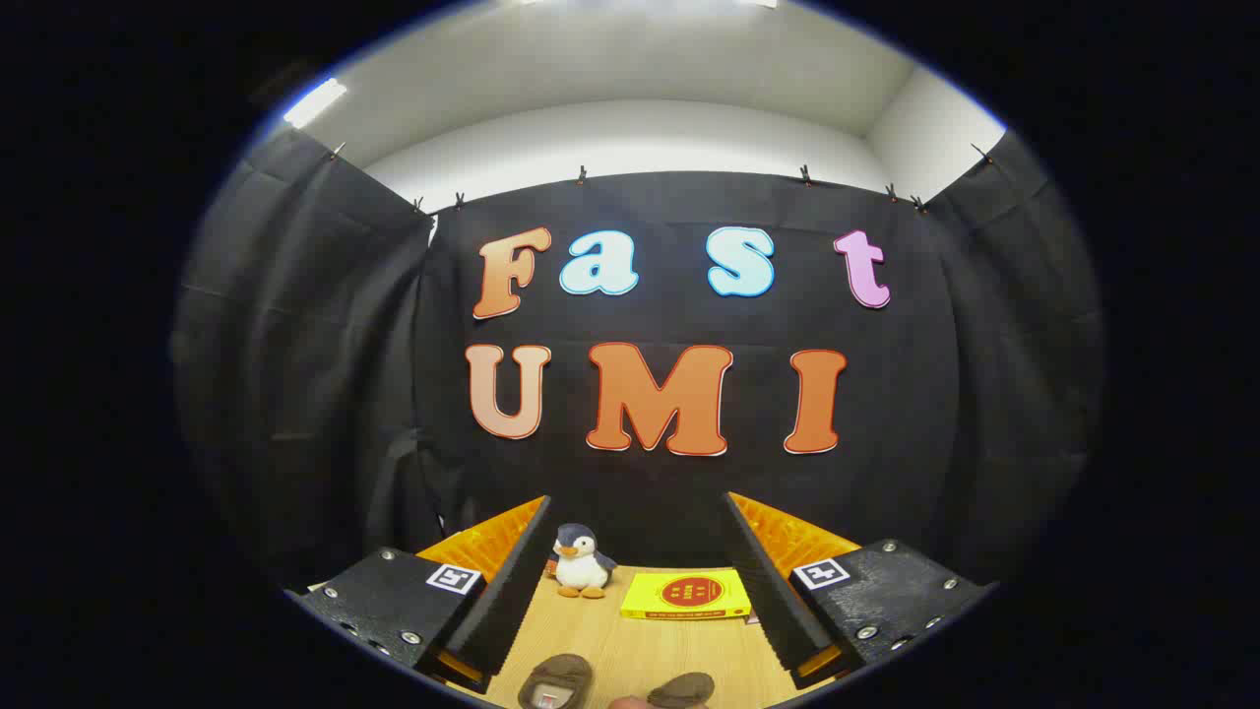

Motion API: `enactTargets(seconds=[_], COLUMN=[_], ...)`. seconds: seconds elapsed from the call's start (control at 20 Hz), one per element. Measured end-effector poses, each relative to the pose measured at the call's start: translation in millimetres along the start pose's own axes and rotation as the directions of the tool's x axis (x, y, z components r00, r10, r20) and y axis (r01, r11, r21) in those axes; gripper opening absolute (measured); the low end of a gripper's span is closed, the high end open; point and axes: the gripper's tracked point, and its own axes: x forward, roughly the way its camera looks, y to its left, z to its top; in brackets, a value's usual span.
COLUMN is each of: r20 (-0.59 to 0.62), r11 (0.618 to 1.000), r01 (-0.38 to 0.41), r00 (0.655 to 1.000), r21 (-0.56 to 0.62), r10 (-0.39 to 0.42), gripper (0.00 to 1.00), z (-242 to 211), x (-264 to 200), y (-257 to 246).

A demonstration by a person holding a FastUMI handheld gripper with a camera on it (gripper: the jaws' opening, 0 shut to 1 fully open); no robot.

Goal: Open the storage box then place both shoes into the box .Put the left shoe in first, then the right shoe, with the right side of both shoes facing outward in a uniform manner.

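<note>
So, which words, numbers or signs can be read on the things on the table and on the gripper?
Yellow box: red round emblem with writing, too small to read.
Brown shoe: pale tag inside, too blurred to read.
Gripper, fingers open and holding nothing: one square black-and-white marker on each side, a pattern without words.
Plush penguin: no text.
Nothing here can be quoted.

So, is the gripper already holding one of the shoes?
No: the gripper is open with nothing between its fingers, and both shoes lie on the table below them.
</note>
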Motion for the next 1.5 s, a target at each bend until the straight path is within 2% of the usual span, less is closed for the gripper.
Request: enactTargets(seconds=[0.2, 0.35, 0.55, 0.8, 1.2, 1.35, 1.5], r20=[0.023, -0.006, 0.009, -0.014, -0.191, -0.276, -0.356], r11=[1.000, 1.000, 0.999, 0.999, 0.991, 0.974, 0.945], r01=[0.008, 0.003, 0.036, 0.037, -0.086, -0.146, -0.207], r00=[1.000, 1.000, 0.999, 0.999, 0.976, 0.942, 0.888], r21=[0.005, 0.011, -0.037, 0.002, 0.103, 0.172, 0.253], r10=[-0.008, -0.003, -0.036, -0.037, 0.104, 0.190, 0.290], gripper=[0.99, 1.00, 1.00, 1.00, 1.00, 1.00, 0.99], z=[4, -3, 3, -11, -90, -124, -164], x=[5, 6, 4, 7, 16, 18, 17], y=[-2, -5, -20, -23, 31, 63, 99])
